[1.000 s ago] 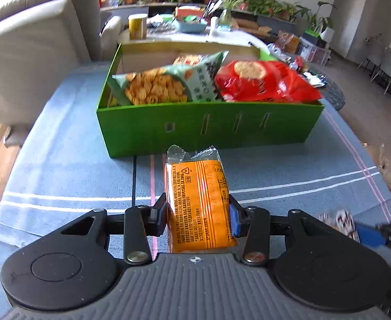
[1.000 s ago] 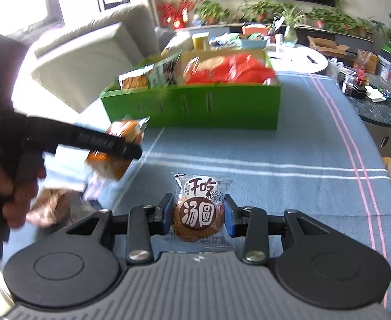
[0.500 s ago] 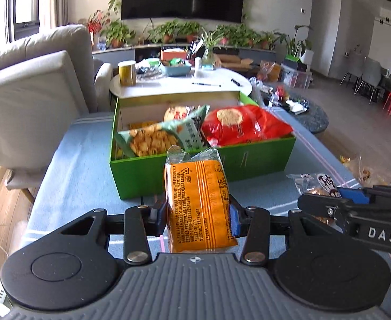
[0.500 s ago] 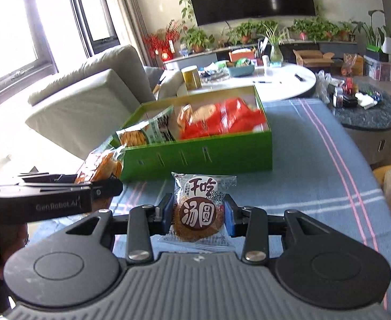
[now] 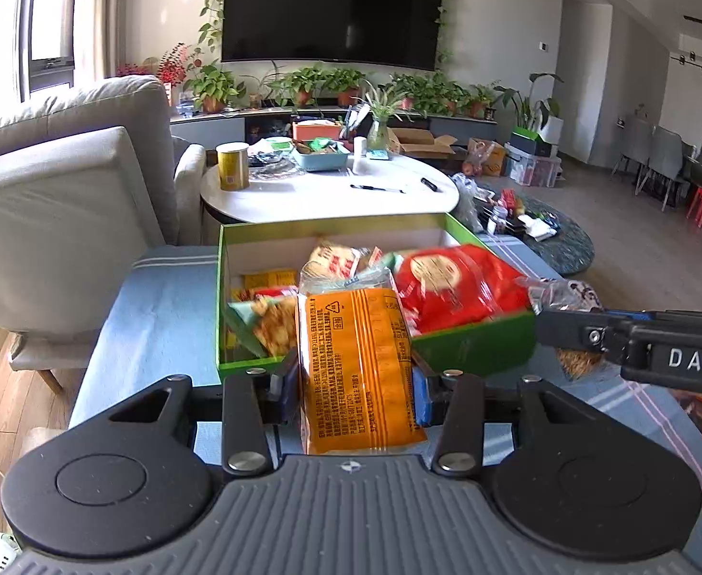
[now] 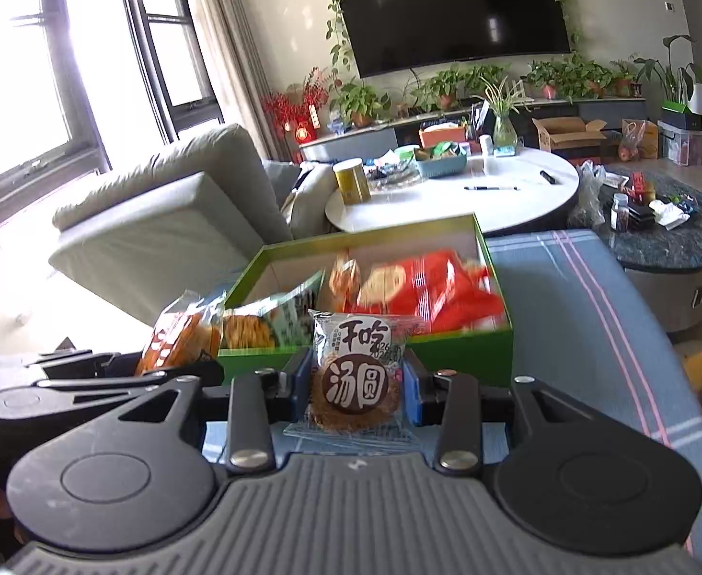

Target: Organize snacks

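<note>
My left gripper [image 5: 355,385] is shut on an orange snack packet [image 5: 358,364] and holds it upright above the near wall of the green box [image 5: 475,347]. My right gripper [image 6: 356,385] is shut on a clear packet with a round brown cake [image 6: 355,378], just in front of the green box [image 6: 466,352]. The box holds a red bag [image 5: 451,287], a green-and-white chip bag [image 6: 274,321] and smaller packets. Each gripper shows in the other's view, the right one [image 5: 566,330] to the right, the left one [image 6: 149,369] to the left.
The box sits on a blue striped cloth [image 6: 566,297]. A grey sofa [image 5: 53,201] stands to the left. A white round table [image 5: 331,191] with a yellow can [image 5: 232,166] lies behind the box. A dark low table [image 6: 672,235] is at the right.
Both grippers have risen and moved toward the green box with their packets. The box now looks nearer and is seen more from above.
</note>
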The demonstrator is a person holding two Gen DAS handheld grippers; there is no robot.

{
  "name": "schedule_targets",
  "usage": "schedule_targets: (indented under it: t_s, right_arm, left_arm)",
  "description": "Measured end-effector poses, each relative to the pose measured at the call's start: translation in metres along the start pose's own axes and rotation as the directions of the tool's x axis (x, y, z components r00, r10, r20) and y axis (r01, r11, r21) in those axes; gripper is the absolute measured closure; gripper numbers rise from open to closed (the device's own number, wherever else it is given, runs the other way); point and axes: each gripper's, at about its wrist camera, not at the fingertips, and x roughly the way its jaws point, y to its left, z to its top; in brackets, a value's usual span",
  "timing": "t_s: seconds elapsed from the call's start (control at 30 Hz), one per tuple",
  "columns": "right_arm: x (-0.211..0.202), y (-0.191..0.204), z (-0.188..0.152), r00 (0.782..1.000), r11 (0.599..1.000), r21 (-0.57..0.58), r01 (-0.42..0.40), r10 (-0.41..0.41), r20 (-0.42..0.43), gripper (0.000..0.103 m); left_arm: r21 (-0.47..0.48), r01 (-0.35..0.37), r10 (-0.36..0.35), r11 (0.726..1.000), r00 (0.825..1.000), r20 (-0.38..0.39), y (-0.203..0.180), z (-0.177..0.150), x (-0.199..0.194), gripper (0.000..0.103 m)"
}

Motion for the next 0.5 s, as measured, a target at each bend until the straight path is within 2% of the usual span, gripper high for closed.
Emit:
schedule_targets:
  t_s: [0.13,0.33,0.5]
  right_arm:
    - [0.012,0.0,0.014,1.0,1.0,-0.001,0.0,0.0,0.013,0.018]
    - [0.033,0.001,0.036,1.0,1.0,-0.002,-0.003,0.003,0.026,0.018]
    - [0.051,-0.001,0.049,0.999,1.0,0.009,-0.012,0.012,0.034,0.018]
  left_arm:
    - [-0.024,-0.009,0.009,1.0,1.0,0.0,0.009,0.015,0.011,0.063]
    - [-0.015,-0.039,0.04,0.999,0.998,0.047,0.019,0.047,0.026,0.062]
    - [-0.019,-0.06,0.061,0.998,0.997,0.042,0.028,0.066,0.056,0.062]
